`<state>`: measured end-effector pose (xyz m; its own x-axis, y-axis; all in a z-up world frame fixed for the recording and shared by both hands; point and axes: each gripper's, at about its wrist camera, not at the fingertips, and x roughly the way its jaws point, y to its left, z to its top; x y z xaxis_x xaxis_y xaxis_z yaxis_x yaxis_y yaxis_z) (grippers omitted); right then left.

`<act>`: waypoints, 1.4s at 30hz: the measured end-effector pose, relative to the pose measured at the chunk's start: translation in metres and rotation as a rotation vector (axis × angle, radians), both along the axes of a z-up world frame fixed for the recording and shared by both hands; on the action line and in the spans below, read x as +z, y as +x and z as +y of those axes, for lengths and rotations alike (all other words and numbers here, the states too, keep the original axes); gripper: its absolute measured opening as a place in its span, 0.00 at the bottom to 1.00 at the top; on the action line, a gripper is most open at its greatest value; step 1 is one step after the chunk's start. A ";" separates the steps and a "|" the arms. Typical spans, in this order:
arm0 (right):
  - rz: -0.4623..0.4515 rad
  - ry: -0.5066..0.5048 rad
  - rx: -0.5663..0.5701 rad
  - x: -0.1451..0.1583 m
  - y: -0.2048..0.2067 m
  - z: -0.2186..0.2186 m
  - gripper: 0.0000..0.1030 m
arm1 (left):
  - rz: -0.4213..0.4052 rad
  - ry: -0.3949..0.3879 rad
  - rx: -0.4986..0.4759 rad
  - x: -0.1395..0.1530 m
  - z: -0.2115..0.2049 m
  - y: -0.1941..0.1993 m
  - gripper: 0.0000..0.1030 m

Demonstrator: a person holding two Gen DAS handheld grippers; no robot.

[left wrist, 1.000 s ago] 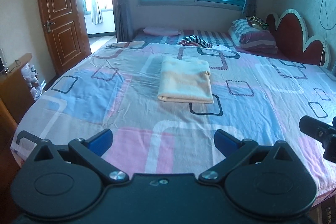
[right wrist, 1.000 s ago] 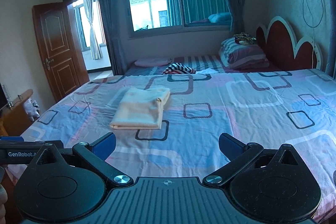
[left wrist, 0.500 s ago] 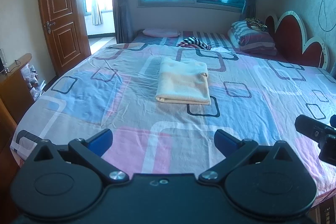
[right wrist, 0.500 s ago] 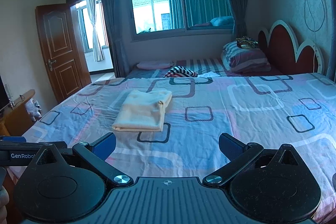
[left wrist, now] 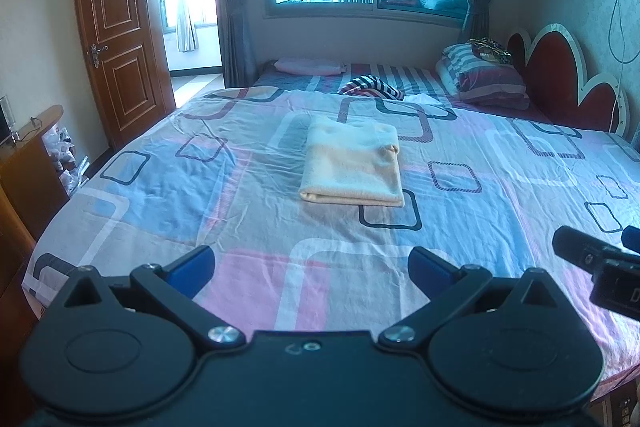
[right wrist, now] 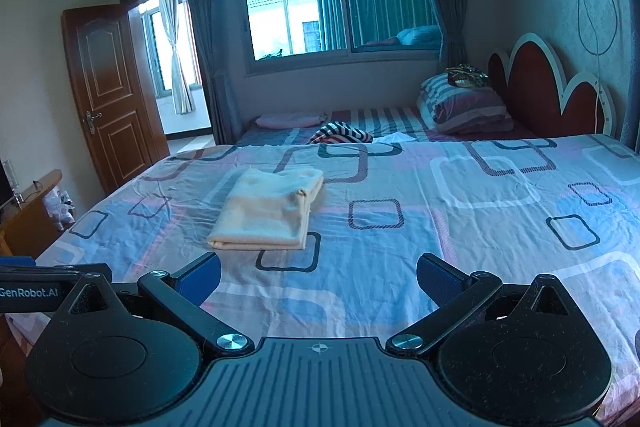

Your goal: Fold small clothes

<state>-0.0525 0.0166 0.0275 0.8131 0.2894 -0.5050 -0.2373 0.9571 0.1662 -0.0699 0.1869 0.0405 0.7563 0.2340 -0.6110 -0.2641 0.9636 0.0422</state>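
Observation:
A pale yellow garment (left wrist: 352, 163) (right wrist: 272, 213) lies folded into a neat rectangle on the patterned bedsheet (left wrist: 248, 227) (right wrist: 460, 227), a little left of the bed's middle. My left gripper (left wrist: 311, 265) hangs open above the near edge of the bed, well short of the garment, with nothing between its blue fingers. My right gripper (right wrist: 318, 275) is likewise open and empty, held back from the garment. The right gripper's side shows at the right edge of the left wrist view, and the left gripper's side at the left edge of the right wrist view.
A striped cloth (left wrist: 372, 85) (right wrist: 340, 133), a pink pillow (left wrist: 308, 66) and striped pillows (left wrist: 480, 75) (right wrist: 460, 103) lie at the far side. A red headboard (left wrist: 560, 83) is on the right. A wooden door (left wrist: 116, 39) and a wooden cabinet (left wrist: 28, 167) stand on the left.
Both grippers have drawn back and risen slightly from the bed; the folded garment looks a little farther away. Both stay open, and the garment has not moved.

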 end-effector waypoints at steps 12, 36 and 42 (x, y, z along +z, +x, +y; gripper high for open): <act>0.007 -0.007 -0.009 -0.004 0.006 0.000 1.00 | 0.005 -0.006 0.004 0.001 0.001 0.001 0.99; 0.028 -0.004 0.012 -0.012 0.014 0.009 1.00 | 0.019 -0.009 -0.015 -0.008 0.007 0.004 0.99; 0.036 -0.011 0.018 -0.015 0.019 0.014 1.00 | -0.002 0.008 -0.027 -0.015 0.010 0.011 0.95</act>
